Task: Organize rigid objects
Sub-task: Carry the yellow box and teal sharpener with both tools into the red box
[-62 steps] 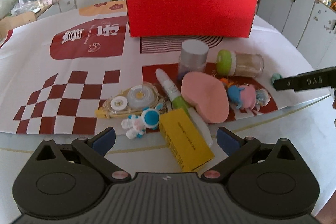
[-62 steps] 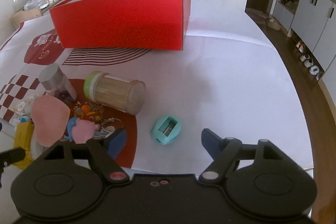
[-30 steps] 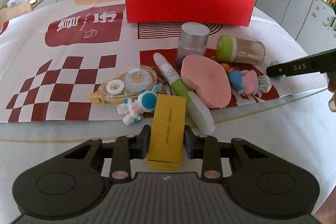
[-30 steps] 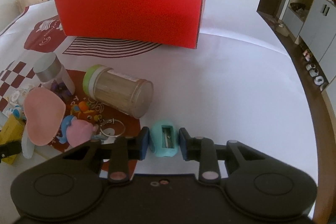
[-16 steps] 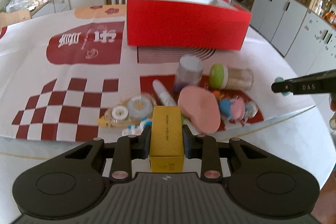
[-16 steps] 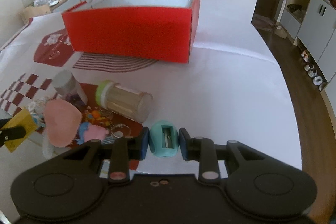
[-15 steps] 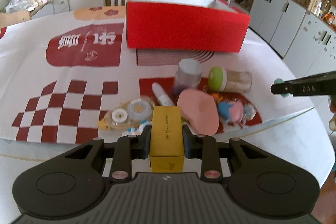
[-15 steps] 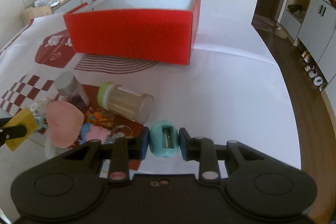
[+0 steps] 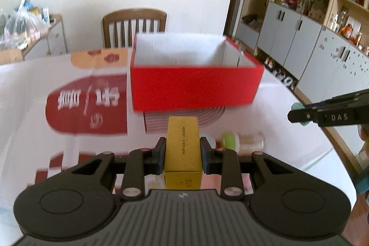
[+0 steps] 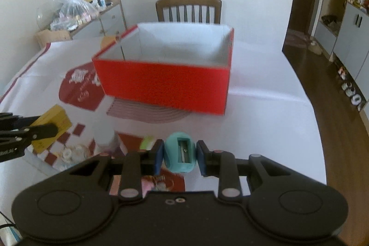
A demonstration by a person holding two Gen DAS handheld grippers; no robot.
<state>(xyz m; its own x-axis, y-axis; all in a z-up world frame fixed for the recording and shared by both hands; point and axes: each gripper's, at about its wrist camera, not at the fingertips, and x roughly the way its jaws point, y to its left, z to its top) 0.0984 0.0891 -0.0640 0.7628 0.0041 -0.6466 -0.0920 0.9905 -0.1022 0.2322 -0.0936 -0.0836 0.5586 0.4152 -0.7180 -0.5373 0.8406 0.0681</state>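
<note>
Table (image 10: 265, 112) under white-red printed cloth, red box (image 9: 196, 87) open, wooden chair (image 10: 188, 7) behind. Left gripper (image 9: 183, 155) pinching yellow carton (image 9: 182, 142); right gripper (image 10: 178, 157) pinching teal sharpener (image 10: 181, 153).

Both wrist views toward red box (image 9: 196, 87)

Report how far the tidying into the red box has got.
Done: nothing shows inside the red box, though its floor is hidden. In hand: the left claw grips the yellow carton and the right claw grips the teal pencil sharpener, both lifted short of the box. Left: the green-capped jar and the other small items on the table.
</note>
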